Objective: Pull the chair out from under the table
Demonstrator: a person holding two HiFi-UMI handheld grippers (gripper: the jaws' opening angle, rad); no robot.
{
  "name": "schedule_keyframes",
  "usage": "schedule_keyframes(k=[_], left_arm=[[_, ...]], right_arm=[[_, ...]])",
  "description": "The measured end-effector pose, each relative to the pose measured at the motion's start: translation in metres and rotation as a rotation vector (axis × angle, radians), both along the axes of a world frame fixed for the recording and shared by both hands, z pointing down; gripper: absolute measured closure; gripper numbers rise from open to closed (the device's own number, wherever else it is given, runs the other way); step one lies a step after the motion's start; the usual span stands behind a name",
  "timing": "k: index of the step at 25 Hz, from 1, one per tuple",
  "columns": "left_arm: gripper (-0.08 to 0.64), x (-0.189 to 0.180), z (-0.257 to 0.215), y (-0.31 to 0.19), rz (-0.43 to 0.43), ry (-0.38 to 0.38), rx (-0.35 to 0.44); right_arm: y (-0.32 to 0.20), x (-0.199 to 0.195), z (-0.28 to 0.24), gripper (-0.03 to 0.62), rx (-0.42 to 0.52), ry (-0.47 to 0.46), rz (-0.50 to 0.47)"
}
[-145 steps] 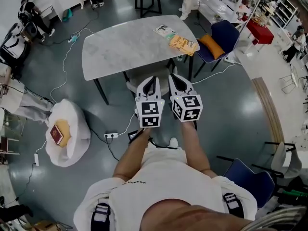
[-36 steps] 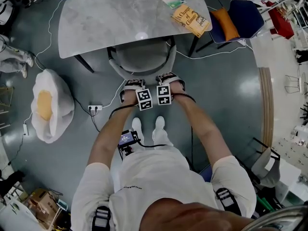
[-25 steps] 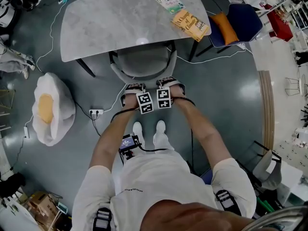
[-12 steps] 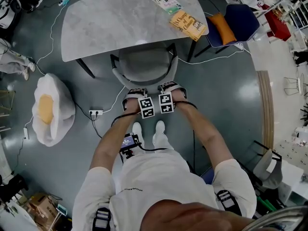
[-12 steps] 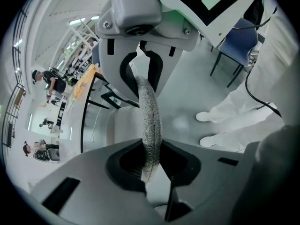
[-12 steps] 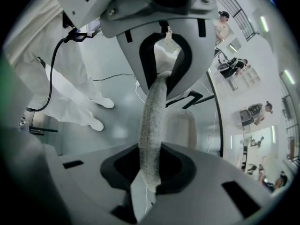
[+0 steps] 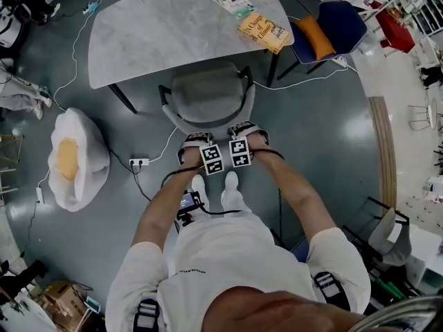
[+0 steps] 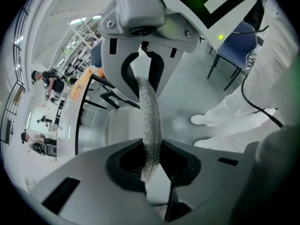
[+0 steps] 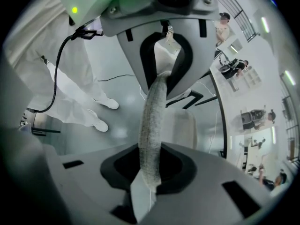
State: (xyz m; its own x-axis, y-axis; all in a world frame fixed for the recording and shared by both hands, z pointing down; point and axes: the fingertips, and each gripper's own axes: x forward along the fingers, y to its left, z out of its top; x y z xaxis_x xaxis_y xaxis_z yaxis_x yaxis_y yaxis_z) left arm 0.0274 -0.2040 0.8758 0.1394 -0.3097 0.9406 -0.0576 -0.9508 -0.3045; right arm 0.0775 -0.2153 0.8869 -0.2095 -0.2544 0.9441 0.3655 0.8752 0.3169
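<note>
Grey fabric of the chair's (image 7: 208, 95) backrest is filling both sets of fingers (image 8: 123, 165): the left gripper (image 7: 196, 138) and the right gripper (image 7: 247, 128) are each clamping its top rim, side by side near the middle and pointing steeply down. The chair is standing on the floor (image 7: 332, 137) facing the counter (image 7: 173, 26), with most of the seat showing in front of the near edge and only its front lying at or under that edge, so the pull is looking well along. To finish it cleanly, both hands should be drawing back evenly, so the chair is travelling straight rather than swinging an arm into a counter leg. The force should be going mostly level, since hauling on the top rim risks tipping the chair onto its rear legs. The person's feet (image 7: 223, 189) are standing just behind the backrest and will probably need to be stepping back. A cable (image 7: 169, 140) is trailing past the left rear leg toward a power strip (image 7: 140, 162) and could be snagging.
</note>
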Motion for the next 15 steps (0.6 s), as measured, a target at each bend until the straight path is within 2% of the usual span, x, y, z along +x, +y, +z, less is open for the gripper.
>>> schedule_keyframes(k=[15], left_arm=[[0.486, 0.006, -0.001, 0.056, -0.010, 0.006, -0.011]], right_arm=[[0.057, 0.006, 0.000, 0.511, -0.010, 0.008, 0.011]])
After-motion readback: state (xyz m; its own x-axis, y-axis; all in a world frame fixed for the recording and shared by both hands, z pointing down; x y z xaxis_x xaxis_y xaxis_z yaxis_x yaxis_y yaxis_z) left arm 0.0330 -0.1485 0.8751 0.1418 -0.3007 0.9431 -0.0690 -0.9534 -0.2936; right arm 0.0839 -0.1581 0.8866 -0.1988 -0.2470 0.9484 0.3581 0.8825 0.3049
